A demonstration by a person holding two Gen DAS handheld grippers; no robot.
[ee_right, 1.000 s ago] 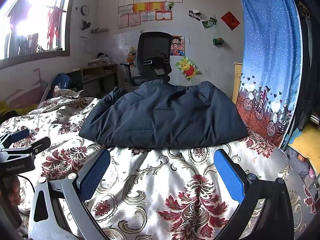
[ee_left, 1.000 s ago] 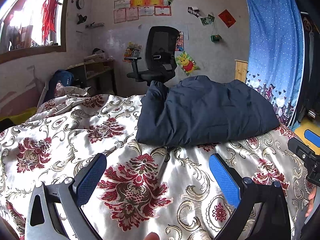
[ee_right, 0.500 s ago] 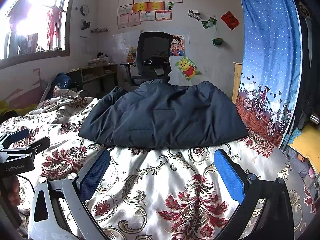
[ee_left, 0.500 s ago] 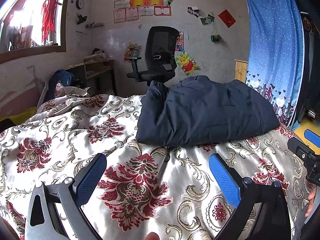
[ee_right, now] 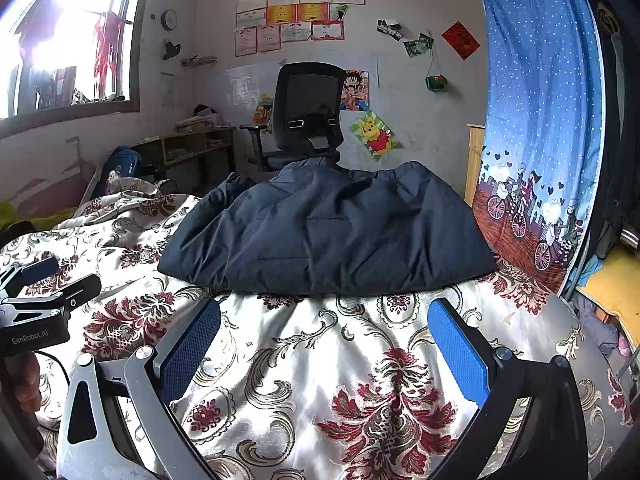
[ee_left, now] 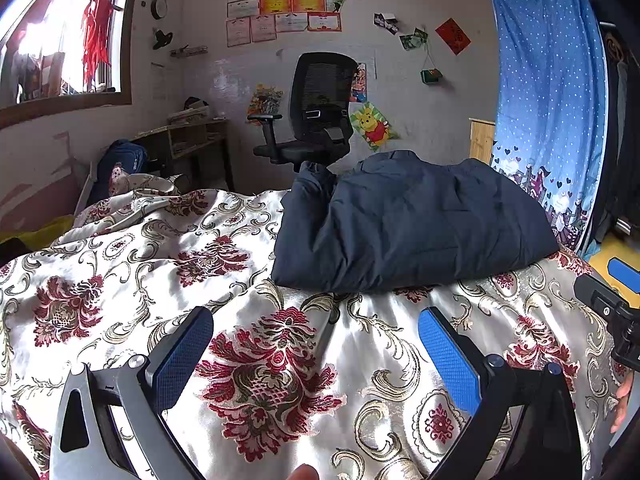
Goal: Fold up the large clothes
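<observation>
The dark navy jacket (ee_left: 408,228) lies folded in a bundle on the floral bedspread (ee_left: 132,280), at the far edge nearest the office chair (ee_left: 316,116). The left gripper (ee_left: 316,344) hovers above the bedspread short of the jacket, jaws spread wide, holding nothing. The right gripper (ee_right: 324,340) hovers likewise, jaws spread wide and empty.

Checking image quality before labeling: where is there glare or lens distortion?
Left wrist view: window blown out, curtain bowed by fisheye. Right wrist view: window glare is stronger, sunlit sheen on bedspread; dark jacket stays sharp.
</observation>
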